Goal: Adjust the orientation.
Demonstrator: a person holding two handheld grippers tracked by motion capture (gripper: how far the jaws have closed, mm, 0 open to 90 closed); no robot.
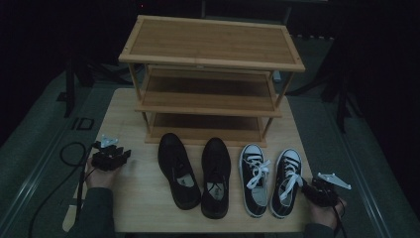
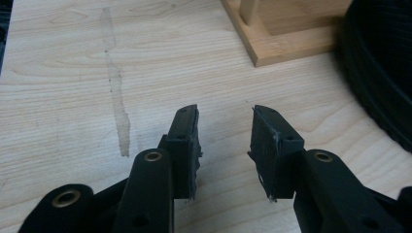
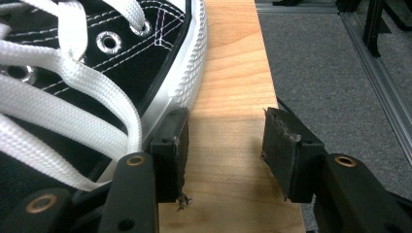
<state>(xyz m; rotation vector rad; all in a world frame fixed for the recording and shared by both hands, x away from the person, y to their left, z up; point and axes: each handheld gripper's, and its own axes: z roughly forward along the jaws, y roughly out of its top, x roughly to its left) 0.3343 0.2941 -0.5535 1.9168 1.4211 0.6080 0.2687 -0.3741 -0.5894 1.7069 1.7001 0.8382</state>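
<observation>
On the light wooden tabletop (image 1: pixel 133 198), a pair of black leather shoes (image 1: pixel 195 171) and a pair of black canvas sneakers with white laces (image 1: pixel 270 178) lie before a three-tier bamboo rack (image 1: pixel 210 79). The left tool (image 2: pixel 223 126) is spread and empty above bare wood; the right tool (image 3: pixel 226 131), also spread, is beside the right sneaker (image 3: pixel 87 77).

We see a dim room, its far side lost in near-black shadow. A light wooden bench (image 1: pixel 133 198) stands on grey carpeted floor (image 1: pixel 29 144), its pale grain marked by a faint streak in the left gripper view. Dark stand legs (image 1: pixel 69 89) rise at left and right (image 1: pixel 341 99). A metal rail (image 3: pixel 384 92) crosses the floor beside the bench.
</observation>
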